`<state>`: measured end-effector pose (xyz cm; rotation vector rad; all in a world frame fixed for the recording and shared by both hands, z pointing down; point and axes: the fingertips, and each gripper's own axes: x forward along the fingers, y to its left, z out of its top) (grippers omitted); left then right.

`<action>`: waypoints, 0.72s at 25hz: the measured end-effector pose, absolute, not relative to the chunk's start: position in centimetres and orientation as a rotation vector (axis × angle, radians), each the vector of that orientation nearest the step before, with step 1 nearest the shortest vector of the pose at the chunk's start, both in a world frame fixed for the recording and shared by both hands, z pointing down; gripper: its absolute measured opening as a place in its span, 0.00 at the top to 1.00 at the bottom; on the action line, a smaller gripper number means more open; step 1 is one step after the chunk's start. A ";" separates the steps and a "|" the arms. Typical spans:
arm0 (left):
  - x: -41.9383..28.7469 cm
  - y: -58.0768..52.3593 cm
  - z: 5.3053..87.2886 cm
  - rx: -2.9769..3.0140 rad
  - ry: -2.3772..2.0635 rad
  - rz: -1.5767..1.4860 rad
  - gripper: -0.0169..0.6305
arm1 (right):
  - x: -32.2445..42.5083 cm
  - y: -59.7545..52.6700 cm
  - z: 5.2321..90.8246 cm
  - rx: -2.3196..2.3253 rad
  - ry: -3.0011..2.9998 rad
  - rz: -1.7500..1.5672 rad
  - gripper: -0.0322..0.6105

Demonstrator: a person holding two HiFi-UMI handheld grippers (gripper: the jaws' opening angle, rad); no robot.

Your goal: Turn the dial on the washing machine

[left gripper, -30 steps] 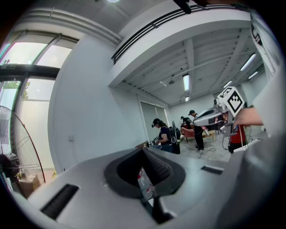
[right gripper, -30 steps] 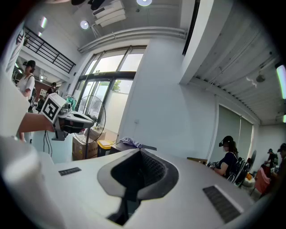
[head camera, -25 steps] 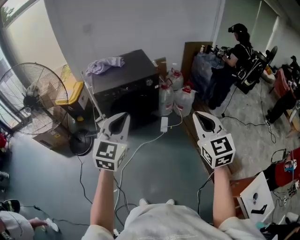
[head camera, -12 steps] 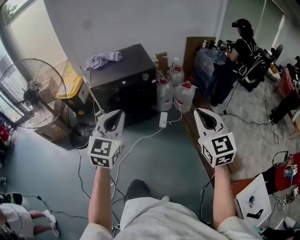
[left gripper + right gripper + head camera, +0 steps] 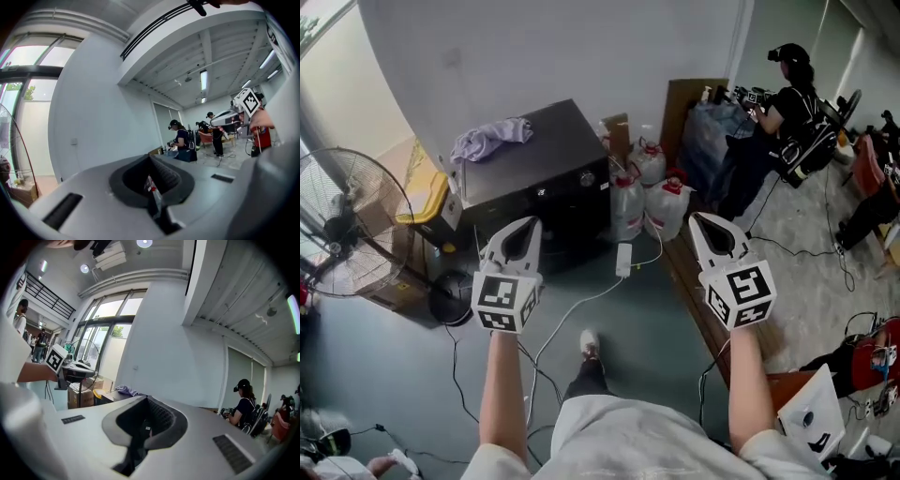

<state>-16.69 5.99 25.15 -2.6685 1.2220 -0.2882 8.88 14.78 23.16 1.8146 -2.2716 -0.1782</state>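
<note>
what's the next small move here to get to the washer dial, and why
Probably step closer to the washing machine. Its dial sits on the machine's front, and both the left claw and the right claw are shut, empty and held well short of it, so neither looks able to reach the dial yet.

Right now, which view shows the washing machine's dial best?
The head view: the dial sits clear on the front panel of the black washing machine. The right gripper view catches only the machine's top edge with the purple cloth; the left gripper view shows none of it.
</note>
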 end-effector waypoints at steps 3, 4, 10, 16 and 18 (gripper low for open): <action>-16.8 0.5 25.1 -2.674 1.213 -0.300 0.95 | 8.8 9.7 22.7 1.815 -2.254 -0.177 0.93; -16.7 -1.3 25.2 -2.676 1.206 -0.308 0.95 | 8.8 8.1 22.5 1.821 -2.250 -0.180 0.93; -15.9 -10.1 26.7 -2.699 1.187 -0.356 0.95 | 9.2 -0.5 23.7 1.832 -2.214 -0.126 0.93; -13.7 -16.2 29.6 -2.716 1.161 -0.401 0.95 | 9.0 -7.0 26.6 1.758 -2.230 -0.065 0.93; -12.5 -17.5 31.3 -2.728 1.168 -0.445 0.94 | 9.5 -8.5 27.7 1.732 -2.242 -0.048 0.93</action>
